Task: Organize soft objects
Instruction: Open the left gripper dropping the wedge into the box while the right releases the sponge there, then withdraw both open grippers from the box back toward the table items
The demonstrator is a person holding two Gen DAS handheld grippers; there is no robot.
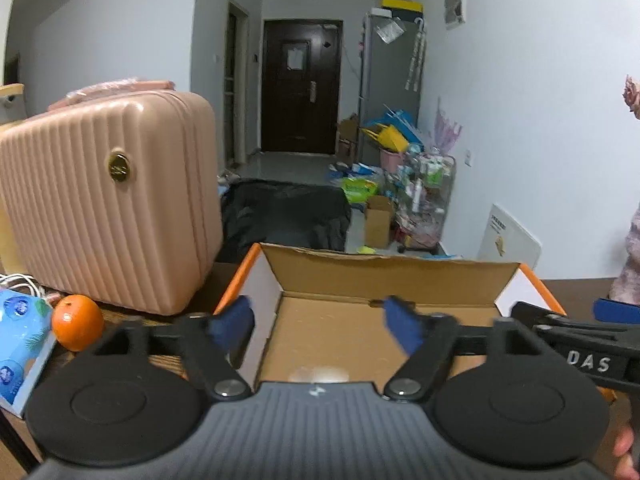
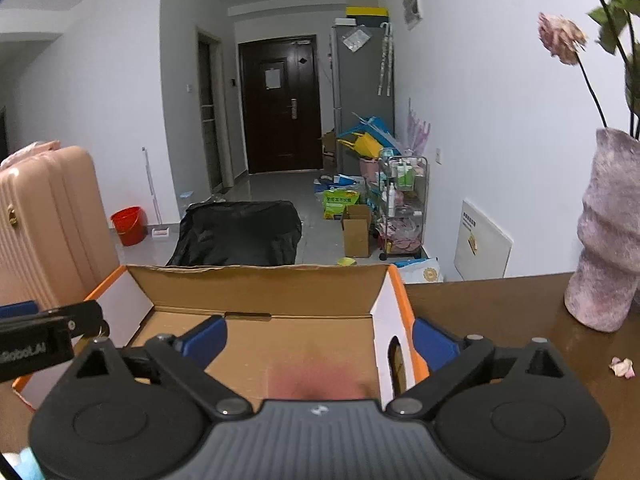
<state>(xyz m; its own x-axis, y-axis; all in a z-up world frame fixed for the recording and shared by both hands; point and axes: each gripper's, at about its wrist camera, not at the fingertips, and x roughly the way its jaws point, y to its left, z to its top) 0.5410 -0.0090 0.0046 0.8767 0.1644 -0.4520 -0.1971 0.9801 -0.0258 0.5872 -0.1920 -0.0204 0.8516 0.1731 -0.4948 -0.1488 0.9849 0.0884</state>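
Note:
An open cardboard box (image 1: 384,268) with orange outer edges stands on the brown table, and its floor looks bare apart from a blurred pinkish patch (image 2: 316,384) close under the camera. My left gripper (image 1: 320,328) is open over the box's left side, one blue pad (image 1: 236,328) by the left wall and the other above the floor. My right gripper (image 2: 320,344) is open and straddles the box's right wall (image 2: 394,352) without pressing it. A blue soft tissue pack (image 1: 20,336) lies at the far left of the table.
A pink ribbed suitcase (image 1: 108,200) stands left of the box with an orange (image 1: 78,328) in front of it. A mauve vase (image 2: 608,232) with a dried flower and a loose petal (image 2: 622,367) sit on the table (image 2: 500,304) to the right. Behind is a cluttered hallway.

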